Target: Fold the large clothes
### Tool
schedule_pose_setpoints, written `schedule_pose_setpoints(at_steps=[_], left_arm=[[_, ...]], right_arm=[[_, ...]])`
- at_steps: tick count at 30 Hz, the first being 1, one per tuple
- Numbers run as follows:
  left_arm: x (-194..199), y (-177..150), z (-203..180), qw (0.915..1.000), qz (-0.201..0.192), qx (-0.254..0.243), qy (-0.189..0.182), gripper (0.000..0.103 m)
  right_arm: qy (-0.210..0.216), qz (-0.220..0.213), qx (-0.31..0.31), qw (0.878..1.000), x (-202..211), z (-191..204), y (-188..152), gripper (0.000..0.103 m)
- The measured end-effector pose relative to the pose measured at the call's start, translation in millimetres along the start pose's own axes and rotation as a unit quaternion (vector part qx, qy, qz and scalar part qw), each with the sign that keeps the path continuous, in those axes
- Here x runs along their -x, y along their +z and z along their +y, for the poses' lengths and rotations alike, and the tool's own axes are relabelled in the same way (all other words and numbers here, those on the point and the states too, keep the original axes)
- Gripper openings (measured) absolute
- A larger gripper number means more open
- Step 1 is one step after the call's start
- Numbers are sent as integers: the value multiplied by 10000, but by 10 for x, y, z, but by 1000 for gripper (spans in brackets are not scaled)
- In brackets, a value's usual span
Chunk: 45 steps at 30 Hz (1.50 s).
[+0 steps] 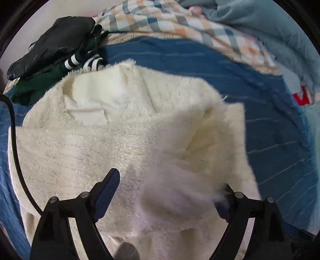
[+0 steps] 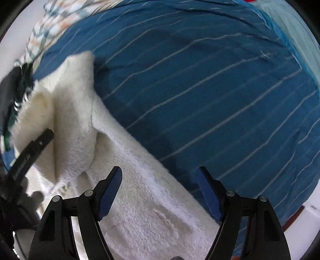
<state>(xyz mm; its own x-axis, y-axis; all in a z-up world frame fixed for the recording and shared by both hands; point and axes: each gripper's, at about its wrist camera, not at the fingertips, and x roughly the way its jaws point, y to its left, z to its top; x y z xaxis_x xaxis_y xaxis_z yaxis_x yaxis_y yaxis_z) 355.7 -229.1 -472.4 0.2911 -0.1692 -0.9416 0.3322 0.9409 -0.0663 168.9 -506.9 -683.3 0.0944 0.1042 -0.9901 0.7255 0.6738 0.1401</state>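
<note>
A large cream fuzzy garment (image 1: 120,128) lies partly folded on a blue striped bedsheet (image 1: 270,124). My left gripper (image 1: 170,180) is open just above it; a blurred fold of the cream fabric rises between the jaws and hides the right fingertip. In the right wrist view the same garment (image 2: 140,200) runs diagonally from the upper left to the bottom. My right gripper (image 2: 160,176) is open and empty over the garment's right edge, where it meets the sheet (image 2: 200,90). The left gripper's finger (image 2: 32,152) shows at the left of the right wrist view.
A pile of dark clothes, black (image 1: 54,42) and green with a black-and-white striped cuff (image 1: 84,62), lies at the far left. A checked blanket (image 1: 160,18) and a light blue cover (image 1: 260,24) lie at the back. A black cable (image 1: 14,140) hangs at the left.
</note>
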Motion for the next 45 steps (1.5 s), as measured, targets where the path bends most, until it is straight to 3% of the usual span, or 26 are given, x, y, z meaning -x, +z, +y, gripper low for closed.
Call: schedule_pose_setpoints(at_steps=[5, 7, 10, 14, 16, 17, 18, 21, 25, 29, 31, 34, 37, 39, 40, 41, 43, 45], left_arm=[[416, -140, 243, 9997, -106, 207, 66, 86], [591, -269, 435, 9987, -99, 362, 352, 87], [777, -562, 760, 9950, -69, 586, 809, 87], [937, -919, 1351, 9821, -53, 1084, 1539, 87], [915, -1032, 1725, 9700, 16, 1429, 1967, 87], [898, -1046, 1856, 9661, 52, 1561, 2055, 87], [884, -1061, 2020, 9611, 101, 1754, 2130, 87], [889, -1017, 2413, 9496, 69, 2286, 2142, 87], [893, -772, 2590, 9474, -210, 2408, 2097, 87], [669, -418, 2595, 9529, -387, 2270, 1971, 87], [354, -255, 2586, 9540, -194, 1980, 2244, 87], [-116, -191, 2710, 9526, 255, 1617, 2563, 87], [-293, -262, 2860, 9569, 359, 1586, 2405, 89], [-241, -307, 2908, 9604, 277, 1570, 2286, 90], [-198, -330, 2912, 9607, 267, 1542, 2291, 90], [-159, -347, 2913, 9608, 268, 1532, 2297, 90], [-11, -394, 2914, 9612, 219, 1547, 2274, 90], [194, -490, 2895, 9573, 236, 1542, 2432, 90]], right_arm=[[834, -26, -307, 9960, 340, -204, 132, 79], [1309, 13, -288, 9910, 426, -111, 211, 79], [1908, 176, 136, 9814, 357, 336, 310, 79], [2086, 496, 647, 9746, 20, 1007, 402, 79], [1961, 715, 905, 9738, -300, 1263, 445, 72], [1875, 762, 1128, 9728, -437, 1390, 448, 40], [1535, 714, 1325, 9766, -509, 1453, 423, 20], [1398, 224, 1310, 9812, -314, 1371, 401, 18], [908, -475, 1150, 9881, 92, 1095, 487, 19], [812, 222, 998, 9914, -212, 1122, 662, 30], [696, 189, 794, 9942, -150, 1041, 716, 31], [455, -430, 451, 9970, 292, 895, 676, 35], [736, -807, 568, 9924, 601, 947, 575, 35], [1089, -688, 999, 9866, 598, 1048, 475, 35], [1027, -483, 1217, 9861, 481, 1145, 436, 35], [850, -307, 1315, 9872, 360, 1154, 436, 34], [16, -62, 1137, 9935, 67, 1016, 453, 34], [80, 350, 580, 9977, -153, 819, 520, 35]])
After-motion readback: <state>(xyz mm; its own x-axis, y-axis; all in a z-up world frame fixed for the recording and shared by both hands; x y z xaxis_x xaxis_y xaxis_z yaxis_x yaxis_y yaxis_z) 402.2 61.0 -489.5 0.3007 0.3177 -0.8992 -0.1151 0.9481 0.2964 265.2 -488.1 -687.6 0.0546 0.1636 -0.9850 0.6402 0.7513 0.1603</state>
